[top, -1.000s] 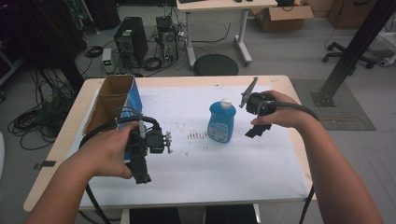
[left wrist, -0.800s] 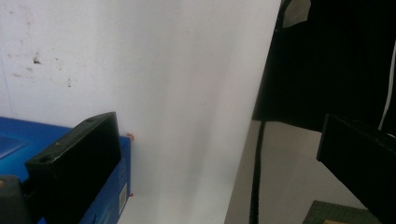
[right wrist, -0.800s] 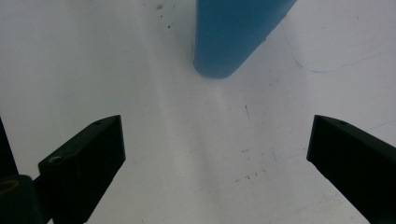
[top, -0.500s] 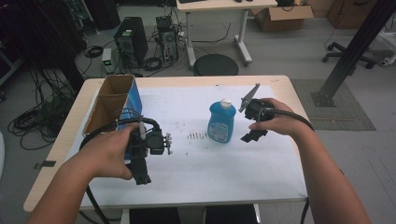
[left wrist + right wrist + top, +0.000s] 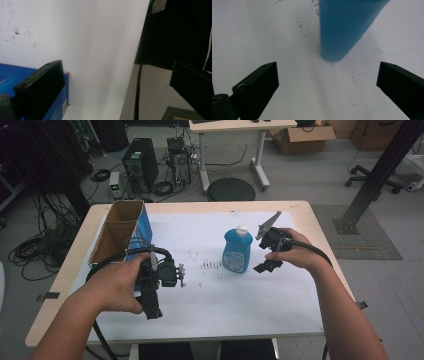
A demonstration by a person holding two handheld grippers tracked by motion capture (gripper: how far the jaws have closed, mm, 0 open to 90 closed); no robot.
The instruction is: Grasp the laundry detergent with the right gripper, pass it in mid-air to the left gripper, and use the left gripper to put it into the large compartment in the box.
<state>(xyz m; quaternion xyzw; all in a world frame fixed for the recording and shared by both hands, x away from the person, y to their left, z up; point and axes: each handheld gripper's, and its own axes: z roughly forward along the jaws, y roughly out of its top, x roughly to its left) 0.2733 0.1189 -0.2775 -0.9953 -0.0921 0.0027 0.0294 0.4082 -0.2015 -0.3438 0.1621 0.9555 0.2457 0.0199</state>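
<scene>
While the blue bottle [image 5: 236,251] stands upright at the centre of the high view, white cap on top, the right gripper [image 5: 265,251] is held just to its right, jaws spread wide and nothing between them. In the right gripper view the bottle's lower body [image 5: 347,27] sits at upper centre, ahead of both black jaws and apart from them, with its base resting on the white table surface [image 5: 294,82]. Judgement: the step in hand is the approach to grasp the bottle, and contact has not yet been made. To do it well, the gripper should advance until the bottle's body lies squarely between the jaws, centred so that neither jaw strikes first and tips it. Closing on the broad lower body, not the narrow neck, looks the safer hold; the plastic wall will likely give a little, so pressure should be moderate. The left gripper [image 5: 150,292], at lower left of the high view, is also released and holds nothing; its own view shows jaws wide apart over the table's near edge, with the blue side of the cardboard box [image 5: 121,231] at lower left. The box stands open at left centre of the high view, well apart from the bottle.
</scene>
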